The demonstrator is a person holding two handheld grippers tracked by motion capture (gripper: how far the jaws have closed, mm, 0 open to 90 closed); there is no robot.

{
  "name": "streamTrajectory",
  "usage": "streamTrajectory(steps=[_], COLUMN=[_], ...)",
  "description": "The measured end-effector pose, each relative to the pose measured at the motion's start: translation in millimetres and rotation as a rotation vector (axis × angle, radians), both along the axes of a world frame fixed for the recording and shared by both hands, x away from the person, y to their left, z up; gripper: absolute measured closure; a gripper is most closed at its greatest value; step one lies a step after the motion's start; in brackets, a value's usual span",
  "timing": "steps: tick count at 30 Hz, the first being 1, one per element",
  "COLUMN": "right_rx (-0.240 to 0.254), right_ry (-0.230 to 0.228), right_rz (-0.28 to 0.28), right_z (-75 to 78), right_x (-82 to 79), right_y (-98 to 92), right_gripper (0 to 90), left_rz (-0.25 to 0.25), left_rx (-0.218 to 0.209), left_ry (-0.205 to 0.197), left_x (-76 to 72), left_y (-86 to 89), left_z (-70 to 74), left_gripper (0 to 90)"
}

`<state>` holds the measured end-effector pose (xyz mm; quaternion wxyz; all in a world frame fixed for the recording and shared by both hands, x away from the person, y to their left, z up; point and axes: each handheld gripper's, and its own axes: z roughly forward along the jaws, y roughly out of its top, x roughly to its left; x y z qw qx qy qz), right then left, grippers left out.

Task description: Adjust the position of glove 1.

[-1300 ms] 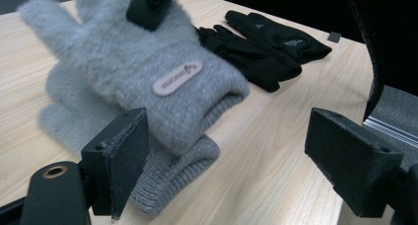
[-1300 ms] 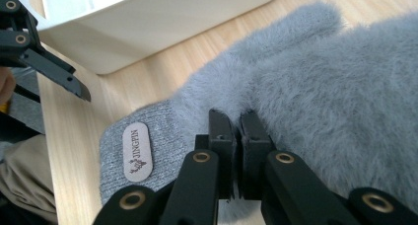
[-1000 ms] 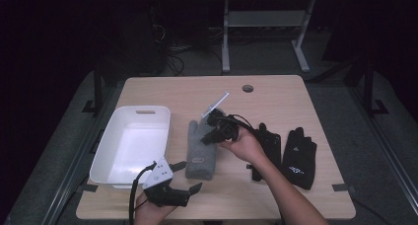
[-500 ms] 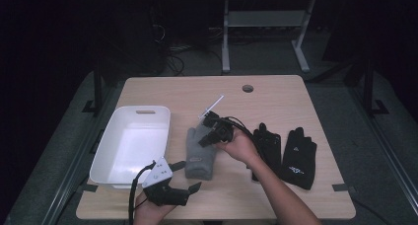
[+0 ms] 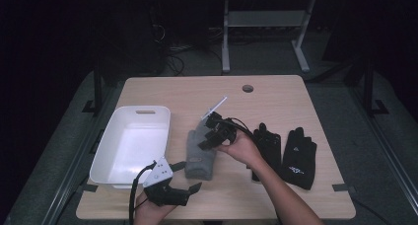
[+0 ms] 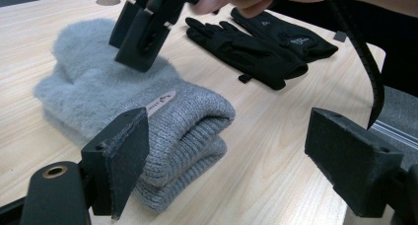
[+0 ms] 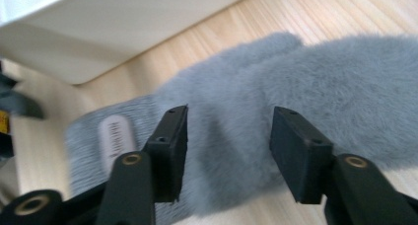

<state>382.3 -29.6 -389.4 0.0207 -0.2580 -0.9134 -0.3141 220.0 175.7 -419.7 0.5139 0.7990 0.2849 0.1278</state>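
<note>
Work in hand: the grey mittens (image 5: 200, 153), a stacked pair lying on the bench (image 5: 276, 101) between the white tub (image 5: 129, 145) and the black gloves (image 5: 285, 153)
Mittens' long axis: runs away from the person – knit cuffs toward the near edge, furry tips toward the far side
Right hand-held gripper (image 5: 209, 137): poised just over the furry far half of the mittens, pointing down and toward the tub; its jaws have just been opening and now stand about halfway apart, with fur under the gap but the pads not pressing on it – holding nothing
Left hand-held gripper (image 5: 190, 189): rests low at the near edge of the bench, jaws wide apart and empty, aimed at the cuff end of the mittens from a short way off
Nearer hand: the right, directly above the mittens; the left is near but clear of them
Judgement: a grasp here would mean lowering the right jaws across the mittens' width, not along their length
</note>
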Motion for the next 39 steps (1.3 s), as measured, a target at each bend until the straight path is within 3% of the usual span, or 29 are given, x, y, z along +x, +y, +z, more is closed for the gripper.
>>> streamTrajectory(steps=[4,8,13,17,18,22,24,32,34,35,39], right_rx=[0.028,-0.016,-0.044,-0.007,0.011,0.024,0.018,0.085,0.080,0.085,0.102], right_ry=[0.005,0.019,0.034,0.051,0.043,0.032,0.042,0.058,0.067,0.073,0.086], right_rz=[0.064,0.091,0.078,0.063,0.042,0.001,-0.048,-0.151,-0.181,-0.224,-0.272], right_z=[1.1,-9.1,-23.5,-21.6,-18.4,-15.0,-11.7,-10.5,-12.0,-12.1,-11.0], right_x=[-11.6,-17.1,-16.4,-13.9,-12.1,-8.4,-2.9,18.7,24.2,30.8,41.1], right_y=[-3.0,2.9,5.5,0.5,-3.8,-10.7,-15.4,-33.0,-36.4,-40.4,-44.9], right_gripper=[68.5,71.0,70.4,57.0,50.2,44.5,38.4,32.0,29.8,30.0,28.6], left_rz=[0.005,0.006,0.006,0.004,0.004,0.005,0.005,0.013,0.012,0.011,0.010], left_rx=[0.003,0.004,0.006,0.007,0.009,0.009,0.014,0.002,0.002,0.002,-0.004], left_ry=[0.003,0.003,0.006,0.009,0.009,0.012,0.014,0.019,0.021,0.024,0.029], left_x=[-0.4,-0.9,-0.1,0.1,0.0,0.5,1.7,4.3,5.0,5.3,5.2], left_y=[-0.7,-1.5,-0.9,-1.0,-1.1,-1.5,-1.6,-0.8,-0.5,-0.6,-1.4], left_z=[-0.1,-0.4,-0.7,-1.0,-0.7,-1.3,-1.7,-1.9,-1.7,-1.8,-1.7], left_gripper=[16.8,16.8,16.8,16.8,16.8,16.8,16.8,16.8,16.8,16.8,16.8])
